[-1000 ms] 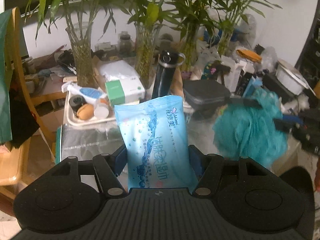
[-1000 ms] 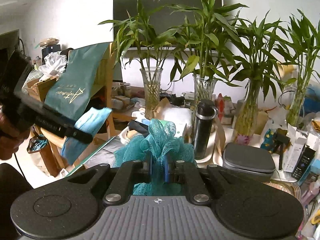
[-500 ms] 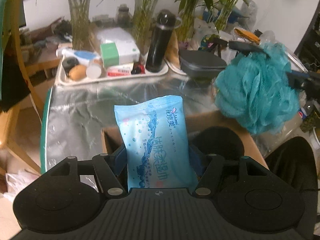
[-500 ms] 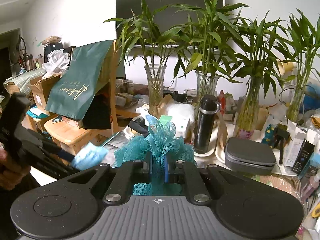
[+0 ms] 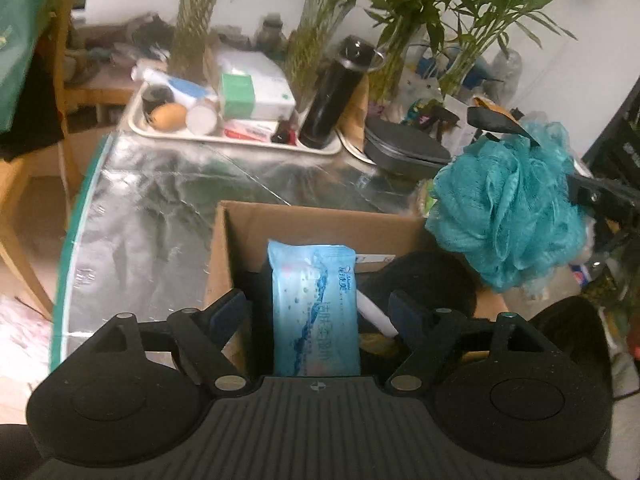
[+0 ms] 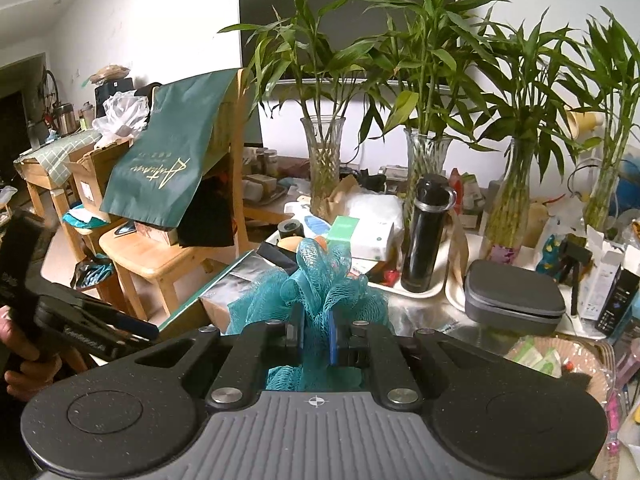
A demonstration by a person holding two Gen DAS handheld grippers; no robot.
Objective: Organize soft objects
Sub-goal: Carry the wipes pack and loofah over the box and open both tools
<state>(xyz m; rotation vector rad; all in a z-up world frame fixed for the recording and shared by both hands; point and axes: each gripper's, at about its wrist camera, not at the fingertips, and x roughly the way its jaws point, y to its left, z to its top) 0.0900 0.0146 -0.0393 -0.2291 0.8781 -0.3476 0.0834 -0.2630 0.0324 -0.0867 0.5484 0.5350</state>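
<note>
**Left wrist view: the blue pack is let go over the box**

The left wrist view looks down into a brown cardboard box (image 5: 320,220) on the shiny table (image 5: 160,200). The left gripper (image 5: 320,316) has its jaws wide apart. They have just been opening, and the blue wipes pack (image 5: 316,312) stands between them with a gap on each side. No pad presses on it now. A second ago the jaws squeezed this pack up in the air, in front of the plants. Now the pack sits low inside the box, near its front, and looks narrower. The camera has dipped too, so the box fills the middle.

Right of the box, just above its right edge, hangs the teal bath pouf (image 5: 508,208). The right gripper (image 6: 314,334) is clamped tight on the teal bath pouf (image 6: 320,284), with mesh bunched between the blue pads. That grip is the same as before.

Behind the box sits a white tray (image 5: 240,142) with a black bottle (image 5: 332,96) on it. A hand (image 6: 24,356) holds the left gripper (image 6: 120,326) at the left of the right wrist view, lower than before.
</note>
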